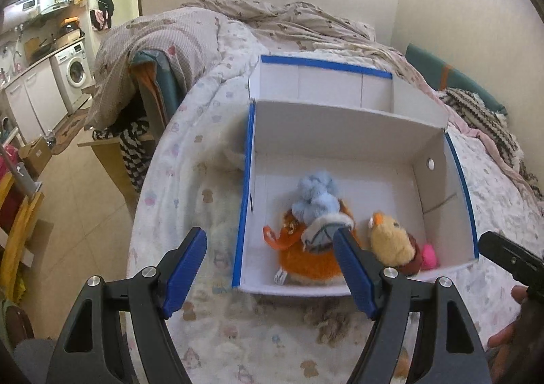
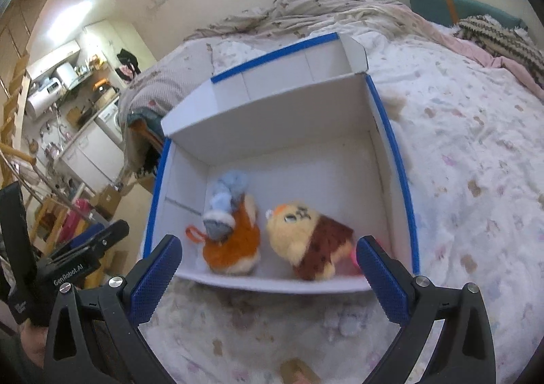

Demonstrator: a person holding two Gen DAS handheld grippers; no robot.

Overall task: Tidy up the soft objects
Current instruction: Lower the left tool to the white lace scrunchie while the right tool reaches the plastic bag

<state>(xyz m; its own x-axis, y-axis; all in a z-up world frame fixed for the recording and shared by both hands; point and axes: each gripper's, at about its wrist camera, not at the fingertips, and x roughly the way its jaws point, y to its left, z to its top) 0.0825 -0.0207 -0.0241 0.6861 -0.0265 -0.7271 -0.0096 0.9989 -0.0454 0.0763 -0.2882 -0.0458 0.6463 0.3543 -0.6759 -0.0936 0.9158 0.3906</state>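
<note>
Box (image 2: 391, 132) on bed (image 2: 476, 146) | orange plush (image 2: 234, 248), blue plush (image 2: 226, 200) atop, long axis front-to-back | yellow plush (image 2: 306, 241) lying, face toward orange | left gripper (image 1: 272, 268) wide, empty | right gripper (image 2: 268, 278) wide, empty

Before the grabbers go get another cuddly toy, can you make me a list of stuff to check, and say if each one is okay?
1. Left gripper open and holding nothing: ok.
2. Right gripper open and holding nothing: ok.
3. Box sits open on the bed: ok.
4. Orange toy, blue toy on top of it, and yellow toy are inside the box: ok.
5. Free floor space left at the back of the box: ok.
6. More toys waiting outside the box: cannot tell; only blurry bits show near the bottom edge.
</note>
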